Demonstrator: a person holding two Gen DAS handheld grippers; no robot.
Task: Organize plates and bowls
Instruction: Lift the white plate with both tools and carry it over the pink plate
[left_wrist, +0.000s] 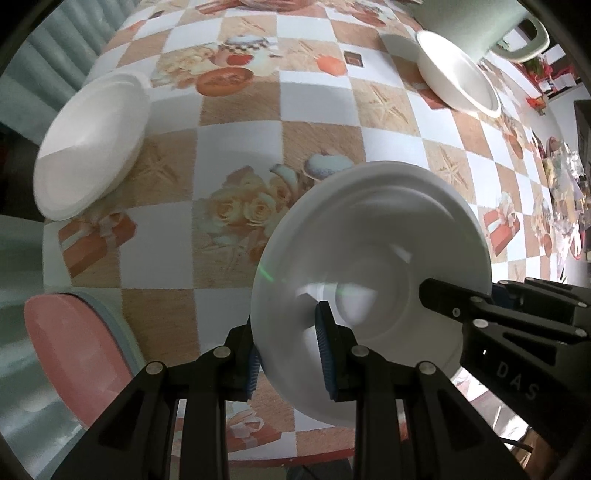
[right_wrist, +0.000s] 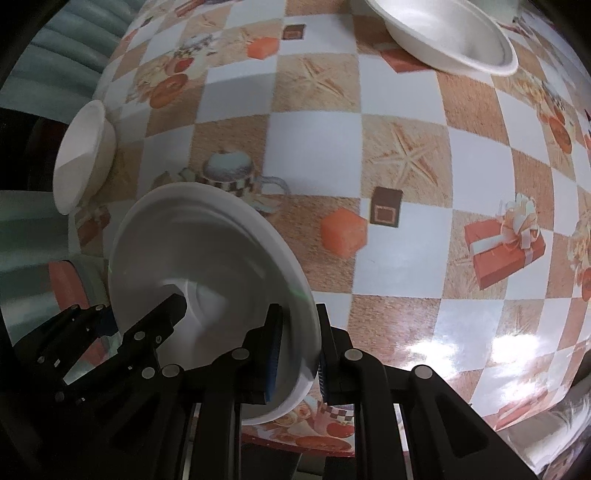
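Both the left gripper and the right gripper have their fingers closed on opposite rims of one white foam bowl, held tilted over the surface's near edge. Two more white foam bowls, one at the left edge and one at the far edge, remain unstacked on the checkered surface; judged early.

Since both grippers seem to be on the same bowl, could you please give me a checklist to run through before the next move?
1. Left gripper jaws straddle the held bowl rim: ok.
2. Right gripper jaws straddle the opposite rim: ok.
3. Both grips fully tight: cannot tell; a slight gap shows at the right jaws.
4. Bowl level: not ok, it is tilted and off the table.
5. Possible stacking targets in sight: ok, far bowl and side bowl both stand open.
6. Pink plate clear of the left gripper: ok, apart.
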